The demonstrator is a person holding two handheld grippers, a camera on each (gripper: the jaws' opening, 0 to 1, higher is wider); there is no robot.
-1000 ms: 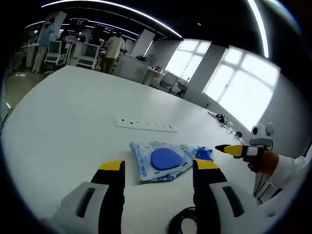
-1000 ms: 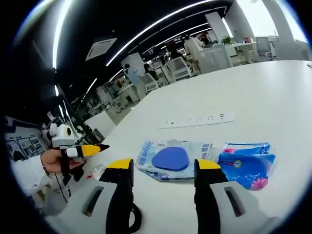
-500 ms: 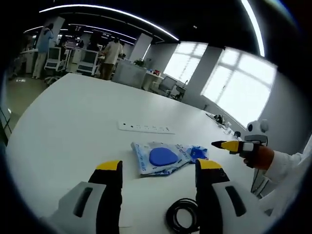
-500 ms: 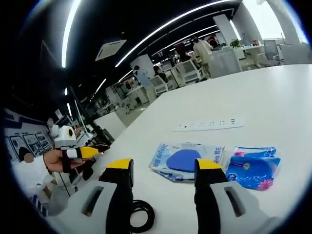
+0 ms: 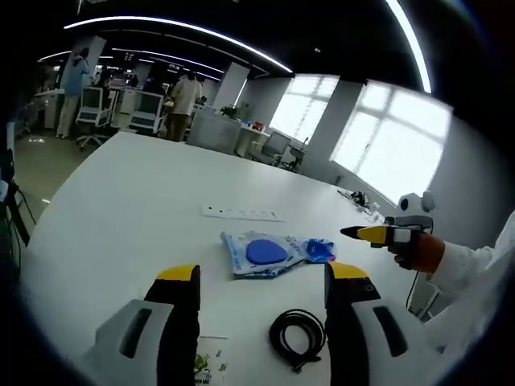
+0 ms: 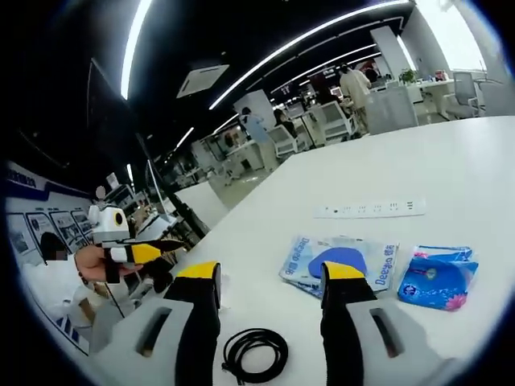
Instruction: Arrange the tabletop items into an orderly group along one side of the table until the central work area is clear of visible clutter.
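1. A big open office with ceiling light strips, bright windows and people standing at far desks surrounds the white table point(image 5: 121, 217) I work over.
2. My left claw point(image 5: 259, 277) hangs above the near edge of the table, its yellow-tipped jaws wide apart with nothing between them.
3. My right claw point(image 6: 269, 273) is also spread wide and holds nothing.
4. Near the middle of the table lies a clear packet with a blue pad inside point(image 5: 261, 252) point(image 6: 342, 264), and a small blue packet point(image 5: 319, 250) point(image 6: 438, 277) sits just beside it, perhaps touching.
5. A white power strip point(image 5: 241, 214) point(image 6: 368, 209) lies flat beyond the packets.
6. A coiled black cable point(image 5: 296, 338) point(image 6: 256, 353) rests close to my jaws.
7. A small slip with green print point(image 5: 199, 362) lies near the left claw; I cannot read it.
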